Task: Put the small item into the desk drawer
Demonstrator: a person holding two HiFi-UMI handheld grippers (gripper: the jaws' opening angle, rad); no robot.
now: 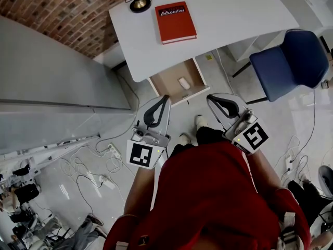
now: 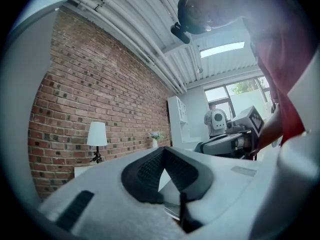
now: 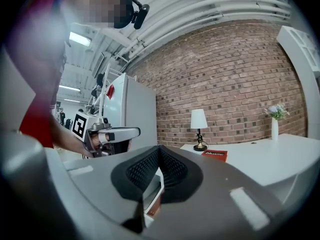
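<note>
The white worktop [image 1: 223, 20] has its drawer [image 1: 165, 85] standing open under the near edge. The left hand-held gripper [image 1: 166, 98] and the right hand-held gripper [image 1: 209, 97] hang just short of the drawer front, both with jaws closed on nothing. The small item [image 1: 183, 83] lies inside the drawer, long axis front to back, ahead of and between them, the left slightly nearer. Only the head view shows it.

Left tool [image 1: 166, 98], right tool [image 1: 210, 97]: closed, empty
</note>
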